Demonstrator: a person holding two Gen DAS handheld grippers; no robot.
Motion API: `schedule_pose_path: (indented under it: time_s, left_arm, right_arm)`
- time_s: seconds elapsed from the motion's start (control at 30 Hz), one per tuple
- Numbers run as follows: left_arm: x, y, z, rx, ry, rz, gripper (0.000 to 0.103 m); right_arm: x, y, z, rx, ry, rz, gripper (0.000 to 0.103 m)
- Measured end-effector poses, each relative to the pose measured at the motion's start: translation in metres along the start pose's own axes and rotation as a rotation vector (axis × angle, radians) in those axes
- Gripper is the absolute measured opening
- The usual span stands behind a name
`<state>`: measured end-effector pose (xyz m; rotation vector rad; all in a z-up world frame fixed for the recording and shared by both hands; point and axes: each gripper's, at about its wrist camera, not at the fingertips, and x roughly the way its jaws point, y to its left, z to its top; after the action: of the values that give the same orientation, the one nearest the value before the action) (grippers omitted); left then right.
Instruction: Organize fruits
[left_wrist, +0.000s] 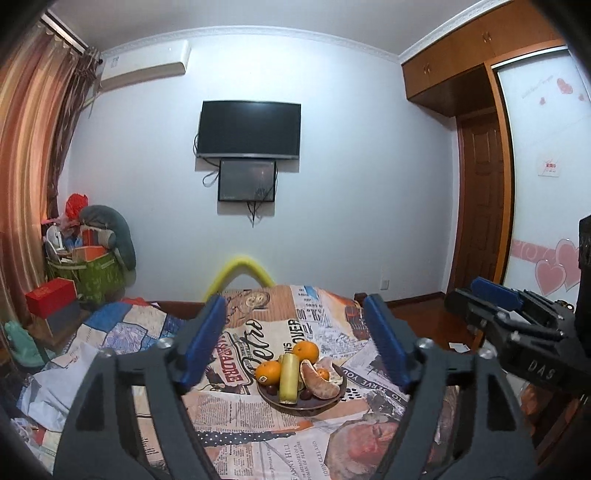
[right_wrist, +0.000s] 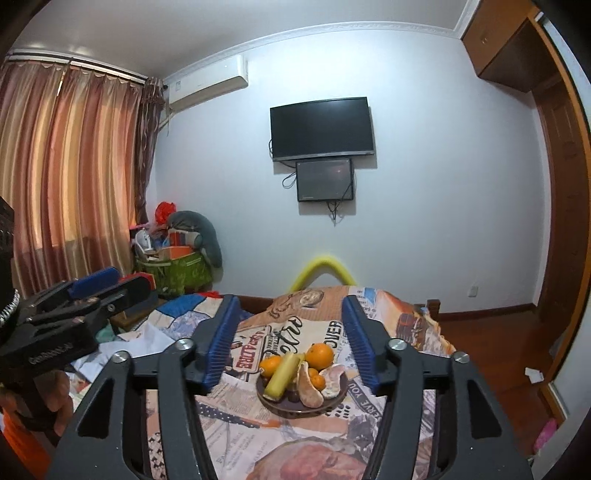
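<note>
A dark round plate (left_wrist: 332, 400) sits on a newspaper-print cloth. On it lie two oranges (left_wrist: 306, 351), a yellow-green sugarcane-like stick (left_wrist: 289, 378), a peeled citrus (left_wrist: 319, 384) with its peel, a small mandarin and dark grapes. The plate (right_wrist: 340, 400) with the oranges (right_wrist: 320, 355) and the stick (right_wrist: 281, 376) shows in the right wrist view too. My left gripper (left_wrist: 295, 341) is open and empty, held above and short of the plate. My right gripper (right_wrist: 290, 341) is open and empty, likewise short of it. Each gripper shows at the edge of the other's view.
The cloth (left_wrist: 258, 435) covers a table in front of a white wall with a TV (left_wrist: 249, 129). A patchwork bedcover (left_wrist: 110, 332) lies left. A green box of clutter (left_wrist: 92, 273) and a red box (left_wrist: 51, 301) stand far left. A wooden floor (right_wrist: 491, 347) lies right.
</note>
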<state>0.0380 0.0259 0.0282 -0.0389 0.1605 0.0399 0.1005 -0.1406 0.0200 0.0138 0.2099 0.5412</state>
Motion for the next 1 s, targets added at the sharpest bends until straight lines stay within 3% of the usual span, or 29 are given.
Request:
schedule_pose_path:
  time_s: [0.13,0.33,0.43,1.0]
  left_arm:
    - [-0.009,0.002,0.0,-0.014,-0.021,0.002,0.097]
    - [-0.019,0.001,-0.002,-0.017,-0.032,0.014,0.101]
    - [-0.02,0.002,-0.004,-0.014,-0.035,0.014,0.102]
    - [-0.018,0.002,-0.006,-0.008,-0.035,0.019,0.103]
  right_arm:
    - [-0.004,0.005,-0.001,-0.009,-0.03,-0.042,0.076]
    - [-0.008,0.007,-0.002,-0.008,-0.045,-0.052,0.09]
    - [-0.016,0.006,-0.006,-0.01,-0.063,-0.068,0.103]
    - [-0.024,0.001,-0.012,0.004,-0.059,-0.066,0.103]
